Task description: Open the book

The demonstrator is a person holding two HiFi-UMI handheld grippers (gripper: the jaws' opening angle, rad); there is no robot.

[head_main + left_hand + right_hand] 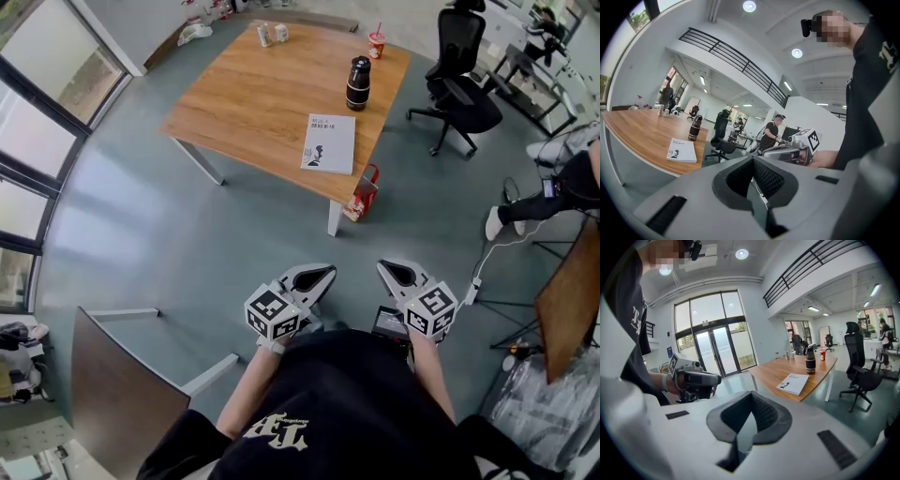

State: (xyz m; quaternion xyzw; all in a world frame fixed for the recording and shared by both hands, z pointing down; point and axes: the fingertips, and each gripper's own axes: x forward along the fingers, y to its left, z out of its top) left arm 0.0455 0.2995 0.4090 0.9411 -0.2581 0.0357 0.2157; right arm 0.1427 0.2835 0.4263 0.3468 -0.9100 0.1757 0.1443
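A steep downward look over a person in a black shirt who stands on a grey floor (141, 244) and holds a two-jaw gripper in each hand. The wooden counter (253, 94) lies ahead of them, well apart from both grippers.

The book (329, 143) lies flat and closed on the counter, close to the counter's near edge. Its white cover faces up and carries a small dark figure. A dark bottle (358, 82) stands upright on the counter just beyond the book. A red cup (377, 43) with a straw stands at the counter's far corner, and two small pale containers (272, 35) stand near the counter's far edge. A red bag (365, 192) hangs at the counter's near edge, below the book. A black office chair (461, 80) stands beside the counter's right side.

The left gripper (317, 277) and the right gripper (396, 274) are side by side over the floor, short of the counter and pointing towards it. Neither touches the book. Each gripper's own view shows its jaws pressed together with nothing between them. Both of those views show the book far off on the counter.

Another person (562, 183) in dark clothes sits well to the right of the counter.
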